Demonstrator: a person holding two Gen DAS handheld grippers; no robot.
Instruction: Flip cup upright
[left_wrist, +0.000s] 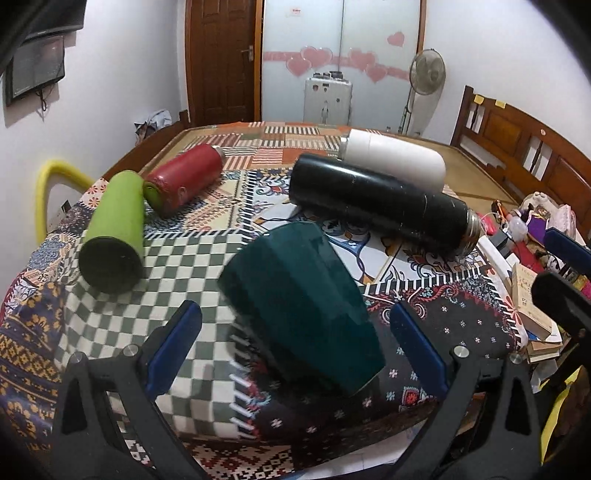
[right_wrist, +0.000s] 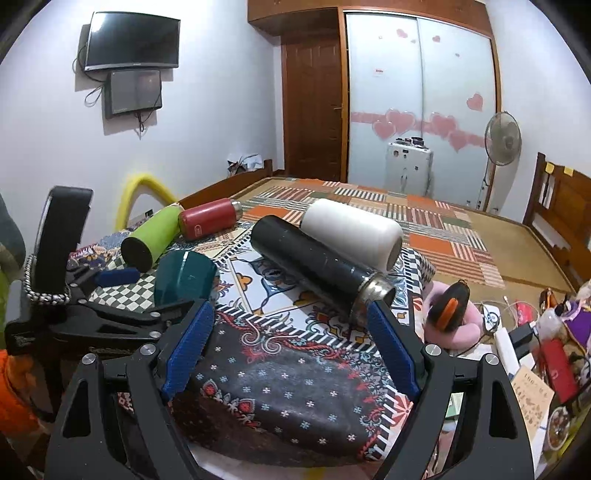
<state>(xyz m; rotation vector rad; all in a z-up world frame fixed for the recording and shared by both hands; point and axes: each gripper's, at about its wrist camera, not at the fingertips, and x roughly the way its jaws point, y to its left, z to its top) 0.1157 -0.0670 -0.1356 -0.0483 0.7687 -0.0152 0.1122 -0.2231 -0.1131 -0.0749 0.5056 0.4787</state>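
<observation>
The flip is judged not yet done: the dark green cup (left_wrist: 303, 310) is seen tilted on the patterned cloth (left_wrist: 122, 325) between the spread fingers of the released left gripper (left_wrist: 295, 343), while the right gripper (right_wrist: 291, 347), at three o'clock, is held open and empty.

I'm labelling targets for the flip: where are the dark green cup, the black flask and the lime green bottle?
dark green cup (left_wrist: 303, 306), left wrist view, side wall.
black flask (left_wrist: 376, 206), left wrist view, mid body.
lime green bottle (left_wrist: 114, 229), left wrist view, side.
</observation>
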